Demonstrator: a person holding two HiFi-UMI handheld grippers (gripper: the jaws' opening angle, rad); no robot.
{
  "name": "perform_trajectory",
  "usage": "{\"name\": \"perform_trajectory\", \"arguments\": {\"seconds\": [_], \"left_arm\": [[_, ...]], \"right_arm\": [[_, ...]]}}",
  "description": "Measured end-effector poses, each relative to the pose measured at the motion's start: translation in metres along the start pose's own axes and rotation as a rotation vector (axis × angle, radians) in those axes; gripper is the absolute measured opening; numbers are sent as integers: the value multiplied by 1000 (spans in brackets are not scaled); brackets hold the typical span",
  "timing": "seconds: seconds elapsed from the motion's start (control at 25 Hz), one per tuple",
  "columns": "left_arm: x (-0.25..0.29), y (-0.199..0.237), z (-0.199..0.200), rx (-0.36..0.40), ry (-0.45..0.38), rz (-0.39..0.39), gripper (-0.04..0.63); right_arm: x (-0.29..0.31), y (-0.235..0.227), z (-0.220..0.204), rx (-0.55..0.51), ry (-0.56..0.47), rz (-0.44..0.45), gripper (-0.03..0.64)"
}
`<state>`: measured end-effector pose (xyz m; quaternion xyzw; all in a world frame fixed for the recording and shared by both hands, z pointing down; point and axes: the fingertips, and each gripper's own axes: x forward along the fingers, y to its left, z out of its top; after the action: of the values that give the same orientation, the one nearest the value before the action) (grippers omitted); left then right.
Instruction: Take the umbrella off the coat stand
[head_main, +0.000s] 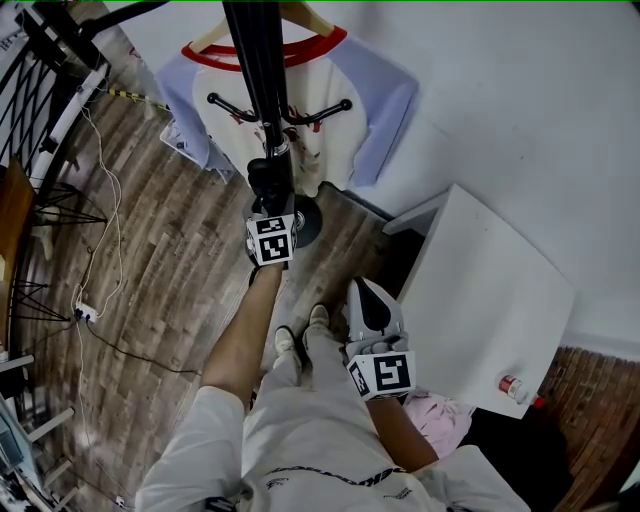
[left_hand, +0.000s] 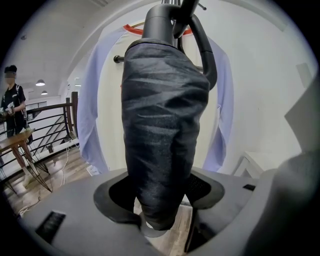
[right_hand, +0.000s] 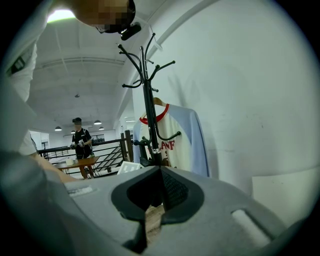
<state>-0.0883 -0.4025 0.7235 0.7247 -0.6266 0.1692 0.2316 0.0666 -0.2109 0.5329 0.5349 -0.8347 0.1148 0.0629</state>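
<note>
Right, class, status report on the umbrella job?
Left tool open round umbrella, not clamped. Right tool shut, empty. Umbrella hangs on coat stand; shirt behind it.

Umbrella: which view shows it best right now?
The left gripper view: the folded black umbrella fills the frame, on the coat stand, between the jaws of the left claw. The head view shows only a dark bundle against the stand; the right gripper view shows it small and far off.

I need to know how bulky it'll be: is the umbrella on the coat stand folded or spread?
Folded: the umbrella hangs as a narrow wrapped black bundle, canopy gathered tight.
</note>
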Motion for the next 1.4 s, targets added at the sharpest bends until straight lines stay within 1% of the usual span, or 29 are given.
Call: {"name": "perform_trajectory", "arguments": {"seconds": [0.16, 0.28, 0.48, 0.76, 1.0, 1.24, 1.4], "left_arm": [[-10, 2, 4, 12, 3, 4, 256], [-18, 3, 10, 29, -10, 5, 256], [-40, -3, 21, 35, -10, 0, 256], [-65, -4, 23, 28, -11, 0, 256], [-83, -5, 23, 57, -5, -3, 256], [-103, -6, 27, 68, -14, -5, 255], [-120, -9, 35, 49, -32, -15, 256]], "right_arm": [[0, 6, 0, 4, -5, 9, -2], [-2, 12, 4, -6, -11, 18, -3], [-6, 19, 8, -12, -24, 30, -3], [-15, 26, 21, -15, -57, 33, -3], [-22, 29, 22, -2, -69, 27, -3], [-30, 33, 29, -7, -88, 22, -2], [-34, 36, 33, -7, -89, 24, -2]]}}
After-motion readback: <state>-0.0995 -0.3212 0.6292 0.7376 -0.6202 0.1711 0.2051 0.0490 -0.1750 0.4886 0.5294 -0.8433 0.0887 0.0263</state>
